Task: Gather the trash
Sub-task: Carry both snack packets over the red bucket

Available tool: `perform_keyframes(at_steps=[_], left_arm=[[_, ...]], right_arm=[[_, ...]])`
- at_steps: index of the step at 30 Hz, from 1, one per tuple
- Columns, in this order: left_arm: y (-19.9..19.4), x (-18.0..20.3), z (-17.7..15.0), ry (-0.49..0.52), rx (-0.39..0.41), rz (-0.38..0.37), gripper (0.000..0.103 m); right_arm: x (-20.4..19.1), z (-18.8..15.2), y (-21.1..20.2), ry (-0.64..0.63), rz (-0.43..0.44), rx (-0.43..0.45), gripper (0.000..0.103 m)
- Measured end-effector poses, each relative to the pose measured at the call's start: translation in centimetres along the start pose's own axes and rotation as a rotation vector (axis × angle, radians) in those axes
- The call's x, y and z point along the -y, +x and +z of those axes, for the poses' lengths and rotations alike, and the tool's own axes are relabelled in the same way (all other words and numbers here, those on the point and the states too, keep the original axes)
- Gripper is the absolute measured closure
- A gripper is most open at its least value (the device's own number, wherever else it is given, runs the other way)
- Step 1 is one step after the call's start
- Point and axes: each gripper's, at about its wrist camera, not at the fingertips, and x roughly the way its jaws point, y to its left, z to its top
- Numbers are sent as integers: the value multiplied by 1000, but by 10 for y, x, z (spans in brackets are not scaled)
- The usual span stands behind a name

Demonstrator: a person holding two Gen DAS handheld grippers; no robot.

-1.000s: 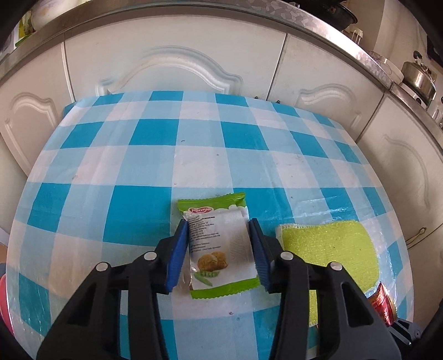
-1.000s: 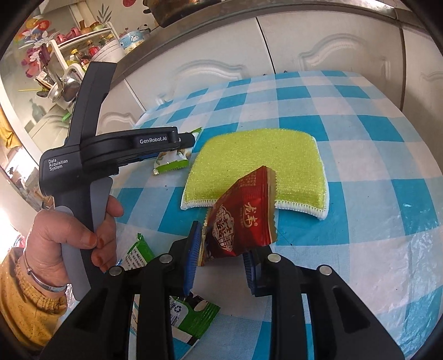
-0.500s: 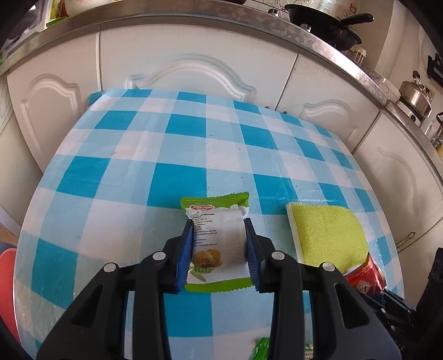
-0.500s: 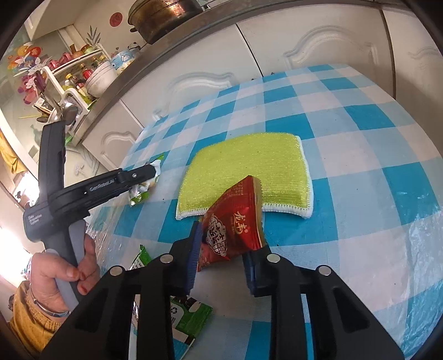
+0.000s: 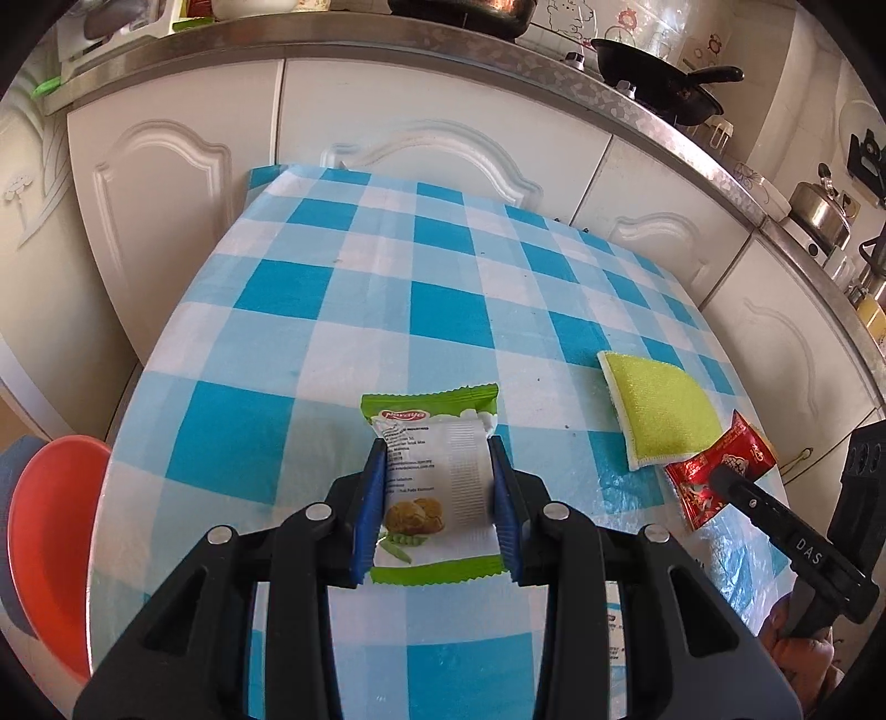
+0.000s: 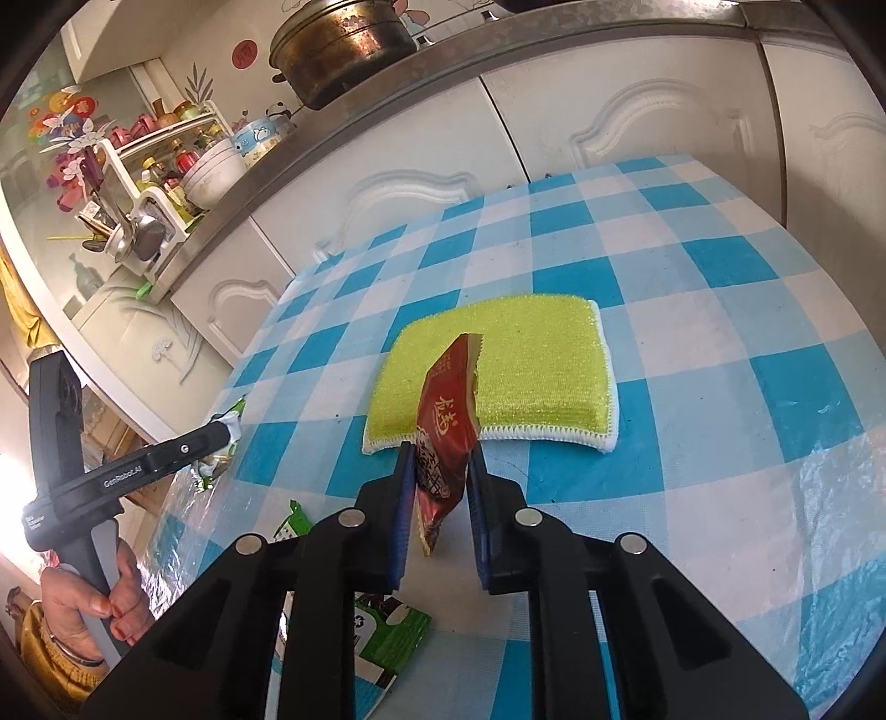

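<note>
we work over a desk covered in a blue-and-white checked cloth, set against white cabinet doors below a steel-edged counter that carries a black wok and a big metal pot. a yellow-green sponge cloth lies flat on the desk, and an orange-red bowl sits off the desk's left edge. our left claw points forward over the desk, its blue pads pressed on both sides of a green and white snack wrapper — the wrapper is pinched there, above the cloth. our right claw is closed on a red snack wrapper, held upright in front of the sponge cloth's near edge. another green wrapper lies on the desk below it.
</note>
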Motion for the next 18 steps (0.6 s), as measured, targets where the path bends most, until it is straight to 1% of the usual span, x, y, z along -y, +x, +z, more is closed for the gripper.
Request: perform_keyframes(at_steps=[5, 9, 13, 18], left_arm=[[-18, -19, -2, -24, 31, 30, 67], [-31, -34, -2, -42, 58, 52, 67], [-44, -48, -3, -56, 81, 75, 67], [-59, -66, -6, -69, 108, 113, 67]], right_arm=[[-15, -4, 0, -57, -39, -6, 84], [-30, -6, -1, -91, -43, -14, 84], [-49, -3, -4, -134, -44, -4, 84], [-76, 3, -8, -181, -21, 3, 84]])
